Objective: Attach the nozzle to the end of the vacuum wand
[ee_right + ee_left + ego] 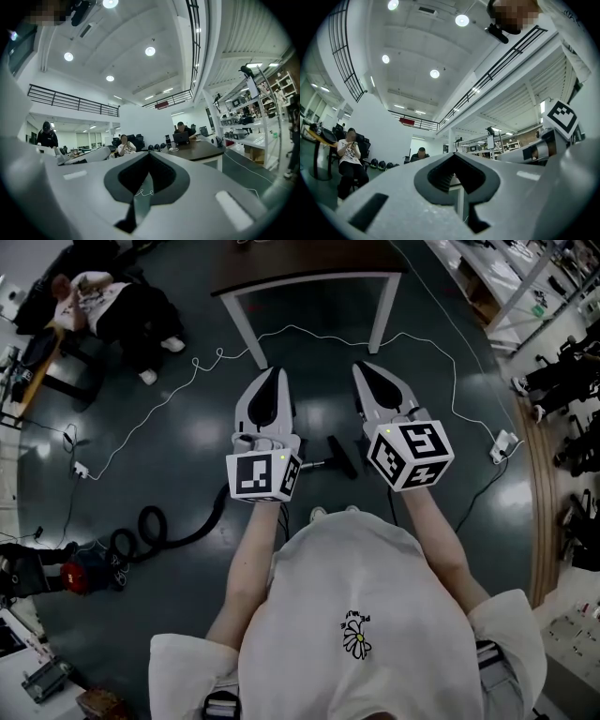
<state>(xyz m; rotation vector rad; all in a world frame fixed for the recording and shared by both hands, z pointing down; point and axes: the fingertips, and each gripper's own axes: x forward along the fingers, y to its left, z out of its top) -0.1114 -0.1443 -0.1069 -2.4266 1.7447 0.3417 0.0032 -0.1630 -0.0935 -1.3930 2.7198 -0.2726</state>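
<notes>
In the head view a black nozzle (343, 457) lies on the dark floor at the end of a short silver wand (314, 465); I cannot tell whether the two are joined. Both show in the gap between my two grippers, far below them. The left gripper (273, 371) and right gripper (364, 368) are held up side by side, pointing forward, both shut and empty. In the left gripper view the jaws (454, 155) meet with nothing between them. The right gripper view shows the same (149, 154). A black hose (150, 526) curls left to a red vacuum body (80, 574).
A dark table (309, 279) with white legs stands ahead. A thin white cable (187, 371) snakes over the floor to a power strip (503, 444) at the right. A seated person (112, 306) is at the upper left. Shelving (534, 277) lines the right side.
</notes>
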